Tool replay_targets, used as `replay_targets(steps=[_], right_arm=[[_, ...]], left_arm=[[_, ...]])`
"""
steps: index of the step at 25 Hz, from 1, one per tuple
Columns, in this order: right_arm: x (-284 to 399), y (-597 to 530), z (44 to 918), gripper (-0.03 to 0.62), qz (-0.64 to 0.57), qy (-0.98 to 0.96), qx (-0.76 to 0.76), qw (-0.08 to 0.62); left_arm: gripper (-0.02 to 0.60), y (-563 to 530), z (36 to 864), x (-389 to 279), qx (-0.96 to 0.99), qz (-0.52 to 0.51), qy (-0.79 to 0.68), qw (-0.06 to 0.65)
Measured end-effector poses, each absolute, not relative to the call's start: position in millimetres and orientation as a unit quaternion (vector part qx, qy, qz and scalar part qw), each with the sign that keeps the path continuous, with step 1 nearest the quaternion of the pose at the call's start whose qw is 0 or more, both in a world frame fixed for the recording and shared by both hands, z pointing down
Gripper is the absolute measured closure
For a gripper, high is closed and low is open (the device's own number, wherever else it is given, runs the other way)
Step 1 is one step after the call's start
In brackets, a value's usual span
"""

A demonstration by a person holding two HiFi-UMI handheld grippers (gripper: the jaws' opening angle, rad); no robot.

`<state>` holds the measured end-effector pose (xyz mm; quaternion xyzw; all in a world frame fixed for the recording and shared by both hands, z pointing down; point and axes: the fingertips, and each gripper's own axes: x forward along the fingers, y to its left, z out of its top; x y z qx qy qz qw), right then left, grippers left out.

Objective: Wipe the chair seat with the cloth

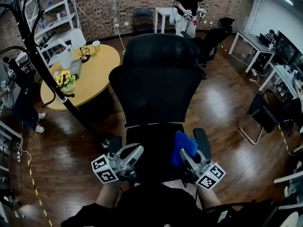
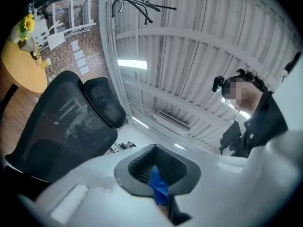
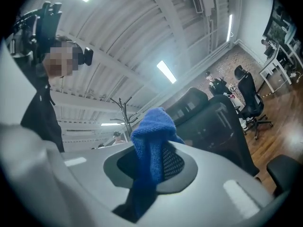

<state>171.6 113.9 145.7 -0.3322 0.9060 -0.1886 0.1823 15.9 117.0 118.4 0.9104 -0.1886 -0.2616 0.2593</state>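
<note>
Right gripper (image 1: 183, 155): jaws clenched on blue cloth (image 1: 183, 145), above chair seat (image 1: 151, 145), right side. Left gripper (image 1: 135, 152): jaws together, blue sliver (image 2: 158, 187) pinched between.

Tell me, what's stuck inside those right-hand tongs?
A blue cloth, pinched in the right tongs and bunching up above them. Its lower end runs down into the dark gap, so that part is hidden.
</note>
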Motion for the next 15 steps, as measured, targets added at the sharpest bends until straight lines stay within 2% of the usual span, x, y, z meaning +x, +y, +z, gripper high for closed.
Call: replay_targets(steps=[15], right_arm=[[179.2,119.8,141.6,0.533,-0.187,0.900,-0.340,0.201]], left_arm=[[0.589,118.4,114.2,27.7,0.912,-0.255,-0.183,0.264]])
